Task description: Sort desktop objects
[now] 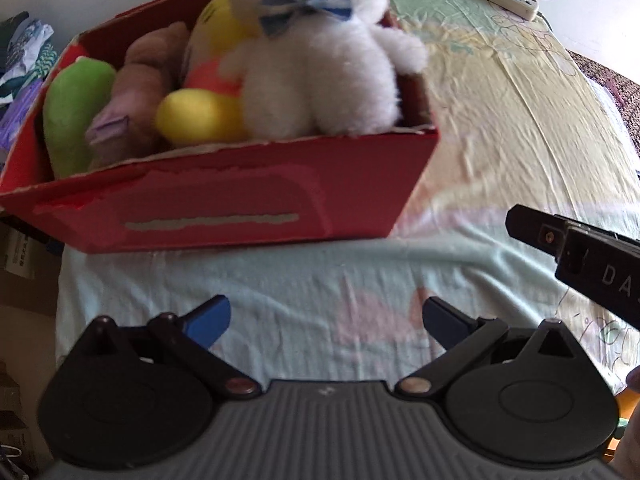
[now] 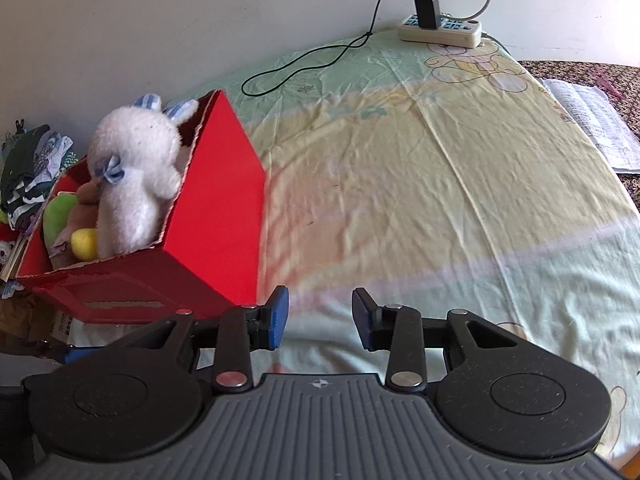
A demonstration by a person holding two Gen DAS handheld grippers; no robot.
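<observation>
A red cardboard box stands on the sheet-covered surface, filled with plush toys. A white fluffy plush with a blue bow sits on top at its right end. Beside it lie a yellow and orange plush, a brown plush and a green plush. My left gripper hangs open over bare sheet in front of the box, nothing between its blue pads. My right gripper is open too, empty, to the right of the box. Part of the right gripper's black body shows at the left view's right edge.
A white power strip with a black charger and a looping black cable lies at the far edge by the wall. Printed papers lie at the far right. Folded clothes are piled left of the box. Pale sheet spreads to the right.
</observation>
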